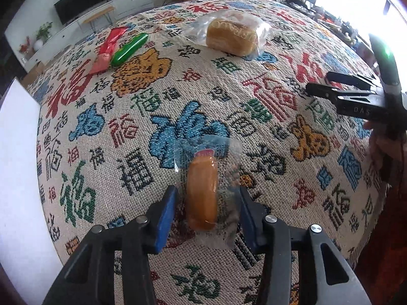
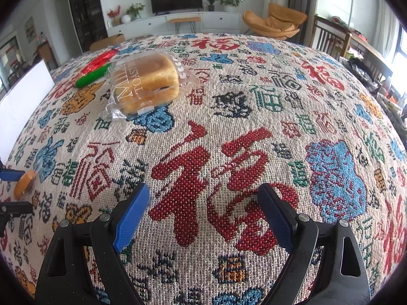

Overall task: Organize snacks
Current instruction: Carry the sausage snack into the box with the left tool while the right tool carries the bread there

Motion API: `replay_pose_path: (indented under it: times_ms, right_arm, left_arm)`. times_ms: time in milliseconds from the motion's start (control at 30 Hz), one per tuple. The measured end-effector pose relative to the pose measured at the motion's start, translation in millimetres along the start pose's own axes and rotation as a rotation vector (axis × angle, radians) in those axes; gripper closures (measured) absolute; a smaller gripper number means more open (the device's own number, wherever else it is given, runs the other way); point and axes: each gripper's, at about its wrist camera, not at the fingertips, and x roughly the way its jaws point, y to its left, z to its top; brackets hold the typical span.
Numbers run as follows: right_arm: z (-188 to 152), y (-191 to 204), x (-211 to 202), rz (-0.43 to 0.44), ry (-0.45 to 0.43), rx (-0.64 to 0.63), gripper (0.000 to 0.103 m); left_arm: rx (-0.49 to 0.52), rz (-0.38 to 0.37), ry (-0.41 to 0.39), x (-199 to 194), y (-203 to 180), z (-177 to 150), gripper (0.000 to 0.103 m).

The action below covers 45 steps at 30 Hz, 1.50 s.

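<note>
Blue-padded fingers (image 1: 165,218) of the left tool (image 1: 206,190) are seen closest, angled steeply down at the desk, which is covered by a woven cloth (image 1: 267,167) patterned with coloured characters. Between these fingers a small orange bun in a clear wrapper (image 1: 202,195) is lying on the cloth, its length running straight ahead of the tool. The gap is held narrow, yet cloth is visible on either side of the bun, so the bun itself is not squeezed; whether the pads are touching the wrapper's edges cannot be told.

Far ahead of the left tool, a bagged toast loaf (image 1: 231,36) is set on the cloth. Ahead and to the left, a green packet (image 1: 129,49) and a red packet (image 1: 109,45) are laid side by side, touching. A white board (image 1: 17,152) is seen at the desk's edge to the left.

The right tool (image 2: 204,188) is held above the cloth with its fingers spread wide and nothing between them. The loaf (image 2: 150,81) is ahead and to its left, well apart from it.
</note>
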Motion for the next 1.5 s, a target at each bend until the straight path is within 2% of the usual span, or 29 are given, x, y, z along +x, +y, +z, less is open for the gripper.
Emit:
replay_pose_path:
  times_ms: [67,100,167,233,300,367,433,467,567,667,767,833,867,900,967,1067,1167,1400,1500]
  right_arm:
    - [0,-1,0,0.0,-0.001,0.0,0.013]
    - [0,-1,0,0.0,0.0,0.0,0.013]
    - [0,-1,0,0.002,-0.001,0.001,0.013]
    - [0,-2,0,0.012,-0.002,0.008,0.013]
    - [0,-3,-1,0.017,0.001,0.006,0.012]
    - [5,-2,0,0.06,0.03,-0.023,0.012]
    - [25,-6,-2,0.159,0.05,-0.001,0.012]
    - [40,-5,-6,0.182,0.036,0.004,0.013]
    - [92,13,-13,0.192,-0.024,-0.047,0.013]
    - [135,42,24,0.186,0.087,-0.107,0.013]
    - [148,63,77,0.13,0.22,-0.143,0.012]
    - [143,63,96,0.117,0.272,-0.135,0.016]
    - [142,59,93,0.126,0.256,-0.108,0.024]
    - [141,54,85,0.144,0.235,-0.073,0.029]
    - [139,50,64,0.191,0.21,-0.036,0.029]
    - [141,57,21,0.234,0.152,-0.065,0.029]
    - [150,75,-21,0.316,0.105,-0.084,0.029]
    - [176,174,-110,0.537,-0.025,-0.185,0.029]
    - [178,232,-140,0.635,-0.044,-0.256,0.029]
  left_arm:
    - [-0.046,0.003,-0.041,-8,5,-4,0.075]
    - [-0.089,-0.013,-0.042,-9,12,-6,0.076]
    - [-0.17,-0.068,-0.059,-9,30,-10,0.077]
    - [-0.228,-0.09,-0.079,-8,41,-16,0.079]
    - [-0.246,-0.091,-0.102,-10,43,-21,0.079]
    - [-0.239,-0.078,-0.115,-11,39,-23,0.079]
    - [-0.242,-0.071,-0.132,-11,37,-25,0.079]
    - [-0.256,-0.078,-0.143,-13,39,-28,0.079]
    - [-0.322,-0.115,-0.172,-15,48,-36,0.079]
    - [-0.368,-0.14,-0.191,-16,52,-36,0.079]
    - [-0.399,-0.147,-0.207,-18,52,-36,0.079]
    - [-0.425,-0.154,-0.228,-23,54,-40,0.08]
    - [-0.441,-0.165,-0.246,-27,56,-43,0.08]
    - [-0.457,-0.176,-0.266,-33,59,-45,0.08]
    - [-0.479,-0.195,-0.308,-44,62,-51,0.08]
    - [-0.524,-0.256,-0.373,-65,66,-60,0.08]
    - [-0.556,-0.296,-0.453,-96,69,-66,0.08]
    - [-0.623,-0.313,-0.632,-185,100,-87,0.08]
    - [-0.633,-0.211,-0.683,-232,126,-108,0.08]
